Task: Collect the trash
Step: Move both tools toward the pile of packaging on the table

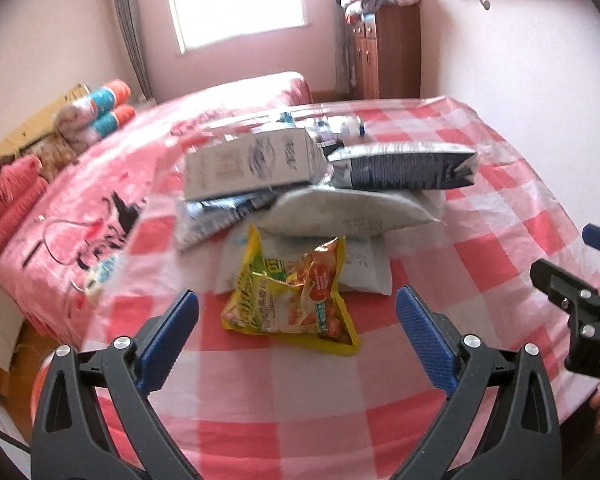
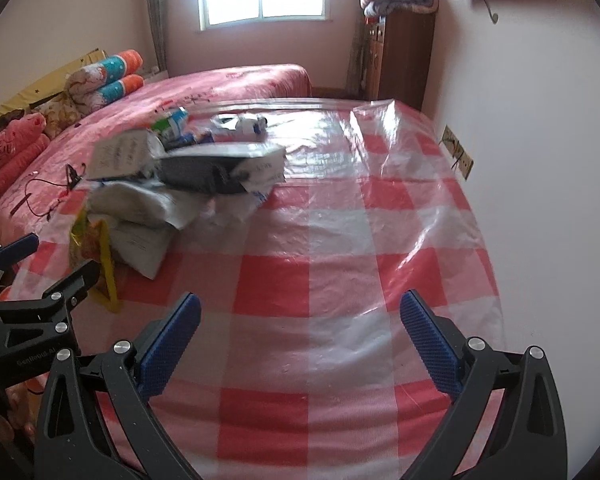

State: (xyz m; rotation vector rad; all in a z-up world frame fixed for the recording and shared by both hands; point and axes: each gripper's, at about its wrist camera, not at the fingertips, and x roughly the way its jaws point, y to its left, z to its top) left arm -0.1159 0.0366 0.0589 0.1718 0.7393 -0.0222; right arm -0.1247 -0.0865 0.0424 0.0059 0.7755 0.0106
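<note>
Left wrist view shows me the trash heaped on a checked tablecloth (image 1: 480, 264), and I take the heap from left to right. At its left sits a pale carton (image 1: 252, 162), lying on its side atop crinkled foil packs; it looks like light card, stiff enough to pinch across its short faces, though likely to slide off the slick packs under it. Below and nearer me lies the yellow wrapper (image 1: 296, 300), flat on the cloth in front of the heap; I judge it nearly weightless, crackly and slippery, so I would take it by the raised, crumpled upper edge, not the flat body. Behind it are white pouches (image 1: 348, 212), soft and floppy, best gripped at a corner or a fold. To the right a dark bag (image 1: 404, 170) lies across the top, puffed and thin, likely to buckle if squeezed mid-body. My left gripper (image 1: 296, 336) hangs just short of the wrapper with its jaws wide apart and nothing between them. The clear plastic over the cloth looks glossy, so I expect flat pieces to skate ahead of a finger. Farther right, in the right wrist view, my right gripper (image 2: 300, 340) is over bare cloth, well apart from the heap, jaws likewise spread and empty.
</note>
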